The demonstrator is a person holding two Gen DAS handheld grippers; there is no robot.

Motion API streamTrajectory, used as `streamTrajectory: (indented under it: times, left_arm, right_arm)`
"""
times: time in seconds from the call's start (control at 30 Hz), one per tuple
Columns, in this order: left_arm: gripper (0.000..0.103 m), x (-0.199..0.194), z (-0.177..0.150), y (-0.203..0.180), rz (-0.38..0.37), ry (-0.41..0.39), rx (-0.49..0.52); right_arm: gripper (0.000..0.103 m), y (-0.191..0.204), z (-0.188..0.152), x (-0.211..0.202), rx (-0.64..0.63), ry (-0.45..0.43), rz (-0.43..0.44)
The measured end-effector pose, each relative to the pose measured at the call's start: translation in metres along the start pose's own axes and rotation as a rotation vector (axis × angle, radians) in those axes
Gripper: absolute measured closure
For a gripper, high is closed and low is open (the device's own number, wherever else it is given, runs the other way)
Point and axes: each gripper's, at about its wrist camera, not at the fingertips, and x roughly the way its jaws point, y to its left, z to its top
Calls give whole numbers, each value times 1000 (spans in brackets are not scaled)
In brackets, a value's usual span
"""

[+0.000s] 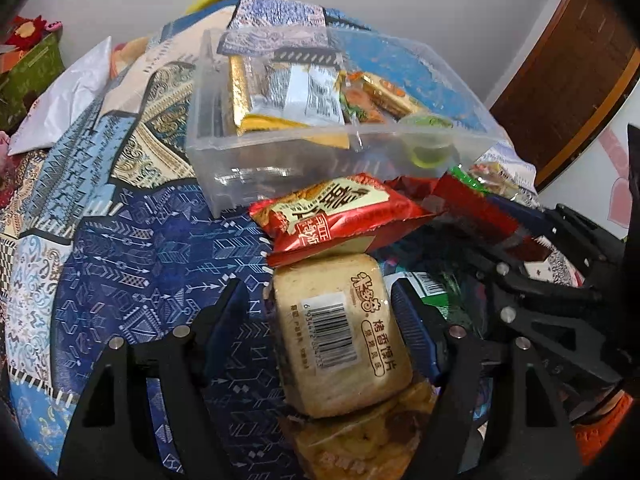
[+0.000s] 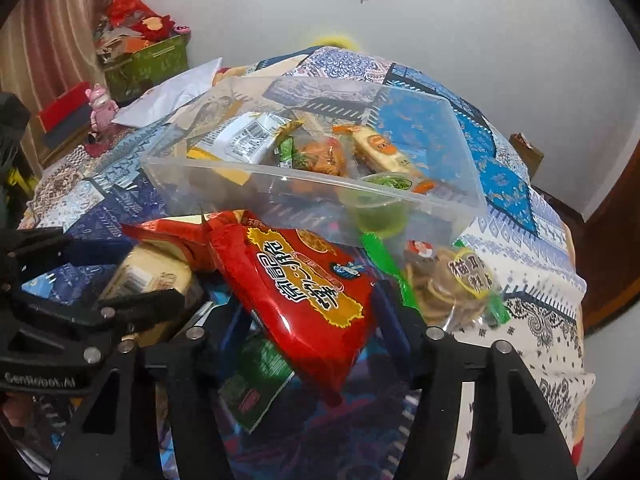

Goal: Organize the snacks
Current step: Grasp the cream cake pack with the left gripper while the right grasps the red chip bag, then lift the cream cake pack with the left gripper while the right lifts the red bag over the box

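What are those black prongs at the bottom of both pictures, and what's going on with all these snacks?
They are two hand-held grippers, each with its own camera looking along its fingers. The left gripper straddles a beige biscuit packet, not clearly squeezing it. The right gripper has a red snack bag between its fingers, apparently pressed. Beyond stands a clear plastic box, already holding several snacks, on a blue patchwork cloth. A bag of round crackers lies loose.
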Motion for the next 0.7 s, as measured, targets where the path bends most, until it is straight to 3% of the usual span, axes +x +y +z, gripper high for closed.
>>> streamTrajectory:
  times: [0.23, 0.47, 0.7]
  left_arm:
    - [30, 14, -1, -4, 5, 12, 1]
    - [43, 5, -3, -12, 29, -26, 38]
    - [47, -15, -7, -10, 29, -57, 32]
  right_arm:
    - [61, -9, 5, -1, 30, -12, -2]
    - [63, -11, 6, -16, 59, -41, 34]
    - [64, -4, 9, -42, 63, -88, 54]
